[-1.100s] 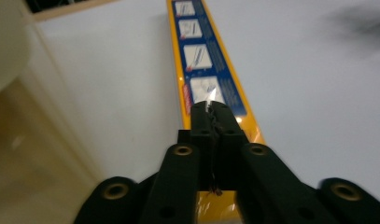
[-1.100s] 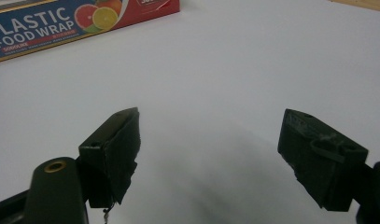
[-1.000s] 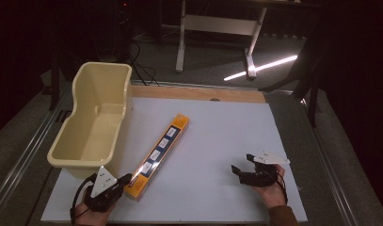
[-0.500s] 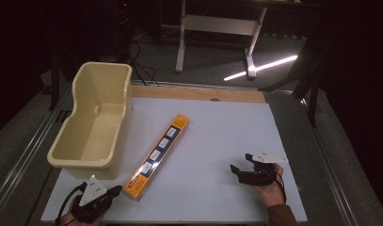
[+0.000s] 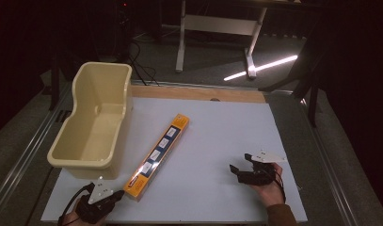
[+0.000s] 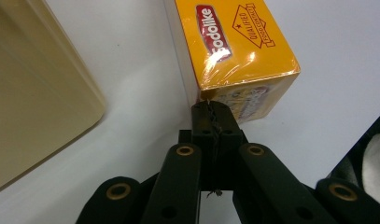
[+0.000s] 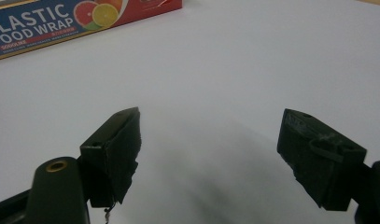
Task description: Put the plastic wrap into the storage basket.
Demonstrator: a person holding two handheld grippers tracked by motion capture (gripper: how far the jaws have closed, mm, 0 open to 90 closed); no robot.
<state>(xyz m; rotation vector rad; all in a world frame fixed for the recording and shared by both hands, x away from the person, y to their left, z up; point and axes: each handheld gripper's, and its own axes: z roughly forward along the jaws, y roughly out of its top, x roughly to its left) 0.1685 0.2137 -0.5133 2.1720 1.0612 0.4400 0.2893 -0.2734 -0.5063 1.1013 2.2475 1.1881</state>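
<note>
The tub (image 5: 92, 125) stands at the left of the table (image 5: 217, 136), and it is empty. Just beside it lies the box (image 5: 158, 155), a long pack of food wrap, placed diagonally. The left tool (image 5: 115, 197) is clenched on nothing, its tips at the near end of the box. To grasp well, I think it should open first and take the box across its narrow width. The right tool (image 5: 241, 162) rests released, well apart.

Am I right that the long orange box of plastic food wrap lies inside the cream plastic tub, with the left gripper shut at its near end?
Not quite. The long orange box of plastic food wrap lies on the white table beside the cream plastic tub, as the high view shows. The left gripper is indeed shut at the box's near end.
</note>
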